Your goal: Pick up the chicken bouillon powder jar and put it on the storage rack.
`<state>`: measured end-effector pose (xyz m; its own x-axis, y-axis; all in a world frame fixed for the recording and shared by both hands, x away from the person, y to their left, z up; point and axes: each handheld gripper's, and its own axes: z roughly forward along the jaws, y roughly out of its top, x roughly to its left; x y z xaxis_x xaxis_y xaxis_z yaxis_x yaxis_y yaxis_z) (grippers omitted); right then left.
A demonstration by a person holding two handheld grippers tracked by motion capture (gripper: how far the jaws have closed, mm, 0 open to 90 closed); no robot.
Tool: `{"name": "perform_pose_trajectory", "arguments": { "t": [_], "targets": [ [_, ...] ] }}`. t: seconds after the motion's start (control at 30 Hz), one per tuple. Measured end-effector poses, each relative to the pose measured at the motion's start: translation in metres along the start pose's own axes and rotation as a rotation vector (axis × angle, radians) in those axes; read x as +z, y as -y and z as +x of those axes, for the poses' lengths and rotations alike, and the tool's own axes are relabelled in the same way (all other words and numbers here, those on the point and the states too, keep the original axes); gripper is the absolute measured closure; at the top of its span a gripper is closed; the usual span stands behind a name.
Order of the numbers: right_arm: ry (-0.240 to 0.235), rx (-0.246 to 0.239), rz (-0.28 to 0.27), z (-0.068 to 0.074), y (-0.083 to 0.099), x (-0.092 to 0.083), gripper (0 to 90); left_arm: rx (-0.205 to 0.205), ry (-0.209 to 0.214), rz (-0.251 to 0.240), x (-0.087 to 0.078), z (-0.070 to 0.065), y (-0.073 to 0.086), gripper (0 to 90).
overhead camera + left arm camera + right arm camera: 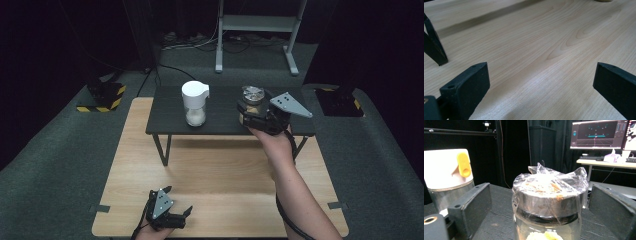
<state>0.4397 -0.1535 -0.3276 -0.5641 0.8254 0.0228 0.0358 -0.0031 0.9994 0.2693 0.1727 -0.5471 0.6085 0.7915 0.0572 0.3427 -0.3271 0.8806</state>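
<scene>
A glass jar [252, 97] with clear plastic wrap over its metal lid [549, 195] stands on the right of a low black table [220, 125]. My right gripper [248, 111] is open, with one jaw on each side of the jar and a gap between each pad and the glass [540, 205]. A second jar [195, 102] with a white cap and a yellow tab [447, 177] stands to the left on the same black table. My left gripper [179, 200] is open near the front edge of the wooden table [220, 185], with only bare wood between its jaws [541, 80].
A leg of the black table [434, 47] stands on the wood at the left of the left gripper view. A grey metal stand [255, 22] is on the floor behind, and a yellow-and-black striped base [102, 97] to the left. A lit monitor [596, 133] sits far off.
</scene>
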Motion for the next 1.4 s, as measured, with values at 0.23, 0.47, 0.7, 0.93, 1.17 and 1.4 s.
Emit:
{"name": "perform_pose_trajectory", "arguments": {
  "t": [0.23,0.47,0.7,0.93,1.17,1.4],
  "targets": [
    [-0.009,-0.013,0.01,0.002,0.0,-0.001,0.0,-0.001,0.0,0.001,0.0,0.0,0.0,1.0],
    [0.002,-0.025,0.01,0.002,0.0,-0.005,0.0,0.003,-0.002,0.002,0.0,0.0,0.0,1.0],
    [-0.002,-0.031,0.011,0.004,0.0,-0.008,0.0,0.006,-0.003,0.004,0.0,0.0,0.0,1.0],
    [0.0,-0.042,0.013,0.006,0.001,-0.012,0.0,0.007,-0.002,0.005,0.0,0.0,0.0,1.0],
    [0.001,-0.04,0.007,0.006,0.003,-0.021,0.0,0.011,-0.002,0.009,0.001,-0.001,0.0,1.0],
    [0.006,-0.037,0.003,0.006,0.006,-0.029,0.0,0.012,0.001,0.005,0.0,-0.001,0.0,1.0]
  ]
}}
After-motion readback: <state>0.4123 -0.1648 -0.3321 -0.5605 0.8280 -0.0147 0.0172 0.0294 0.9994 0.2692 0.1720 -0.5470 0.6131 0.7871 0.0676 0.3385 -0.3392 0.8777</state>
